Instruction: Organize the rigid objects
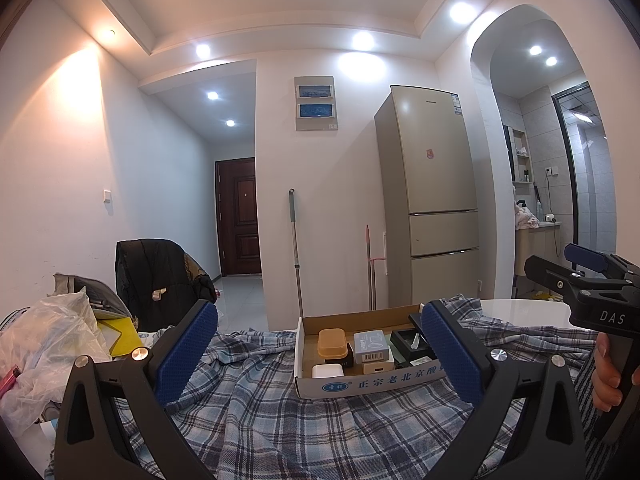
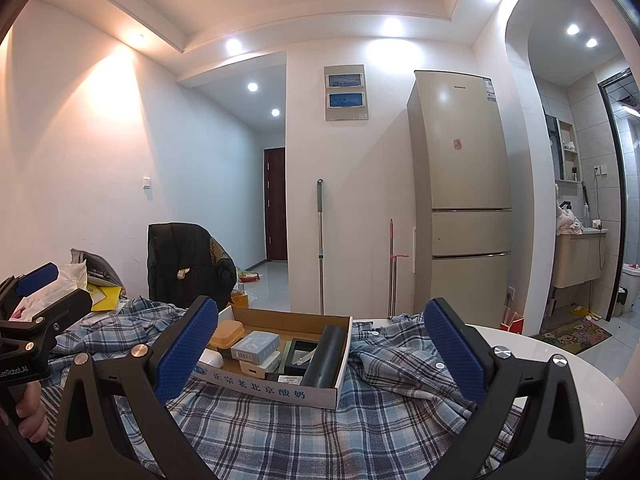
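both grippers [image 1: 320, 354] [image 2: 322, 354] hover agape near the filled cardboard box [image 2: 276, 388].

Bright, even indoor light comes from round ceiling lamps [image 1: 362, 41], which flare white. Both views are sharp, with walls bowing and dark corners at the edges.

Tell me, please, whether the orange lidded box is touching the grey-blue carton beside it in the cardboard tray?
Cannot tell. In both wrist views the orange lidded box and grey-blue carton sit close, overlapping in sightline, with no plain contact or gap.
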